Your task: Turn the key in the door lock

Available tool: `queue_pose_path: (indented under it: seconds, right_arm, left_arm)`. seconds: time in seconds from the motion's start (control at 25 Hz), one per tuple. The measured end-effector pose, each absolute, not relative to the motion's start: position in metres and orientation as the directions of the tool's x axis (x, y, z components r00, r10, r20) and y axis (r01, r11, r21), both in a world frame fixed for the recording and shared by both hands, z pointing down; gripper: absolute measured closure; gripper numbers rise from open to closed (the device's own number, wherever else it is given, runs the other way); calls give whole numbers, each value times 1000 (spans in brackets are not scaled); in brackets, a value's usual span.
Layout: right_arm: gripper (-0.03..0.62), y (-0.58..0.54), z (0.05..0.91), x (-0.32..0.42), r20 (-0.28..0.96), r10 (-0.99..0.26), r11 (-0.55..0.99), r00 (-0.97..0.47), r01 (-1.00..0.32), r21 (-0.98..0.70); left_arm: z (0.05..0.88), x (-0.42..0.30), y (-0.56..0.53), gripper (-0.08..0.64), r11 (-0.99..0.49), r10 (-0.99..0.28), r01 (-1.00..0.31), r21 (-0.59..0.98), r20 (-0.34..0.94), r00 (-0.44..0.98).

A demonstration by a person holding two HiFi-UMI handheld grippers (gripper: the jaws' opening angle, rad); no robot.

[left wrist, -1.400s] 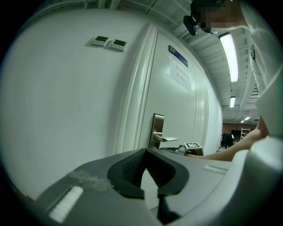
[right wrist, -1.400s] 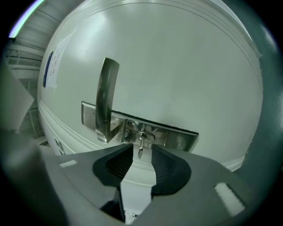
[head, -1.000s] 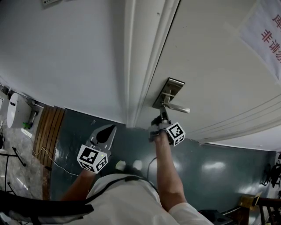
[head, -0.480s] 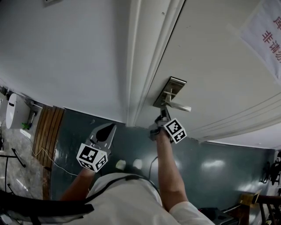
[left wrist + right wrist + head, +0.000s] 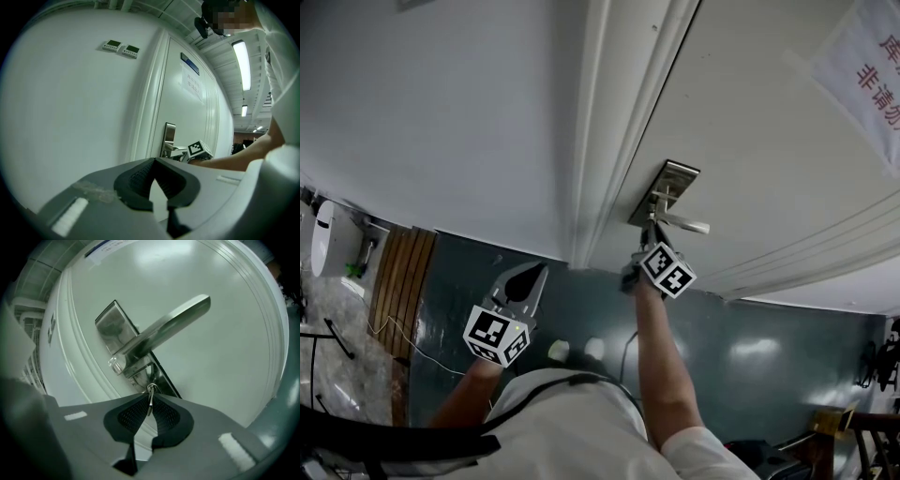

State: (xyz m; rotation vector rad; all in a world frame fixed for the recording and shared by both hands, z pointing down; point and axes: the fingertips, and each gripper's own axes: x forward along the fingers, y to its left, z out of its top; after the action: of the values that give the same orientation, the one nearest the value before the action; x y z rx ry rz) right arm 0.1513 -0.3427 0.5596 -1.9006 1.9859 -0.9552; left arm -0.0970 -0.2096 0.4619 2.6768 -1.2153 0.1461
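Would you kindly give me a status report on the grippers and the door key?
Right gripper jaws just closing, now pinching small silver key in brushed-metal lock plate. Left gripper shut, empty, held back. Nothing obstructing.

White paper notice (image 5: 855, 58) on the door (image 5: 750, 112), red Chinese characters partly cut off, "非请" readable

wall (image 5: 441, 122): plain white | floor (image 5: 769, 361): dark teal, glossy, below wall | slatted wooden board (image 5: 401, 281): at wall's foot | ceiling light (image 5: 241, 57): lit strip
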Motion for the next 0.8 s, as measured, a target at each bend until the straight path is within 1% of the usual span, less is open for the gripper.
queue_pose_path:
  seconds: [0.28, 0.8]
  right_arm:
    - [555, -343, 562, 151, 315, -945, -72, -90, -881, -468]
    - [551, -343, 562, 150, 375, -926, -66, -35, -965, -253]
  left_arm:
    - [460, -102, -205, 555, -643, -735, -753, 136, 166, 658]
    - [462, -110, -194, 555, -640, -737, -755, 141, 166, 655]
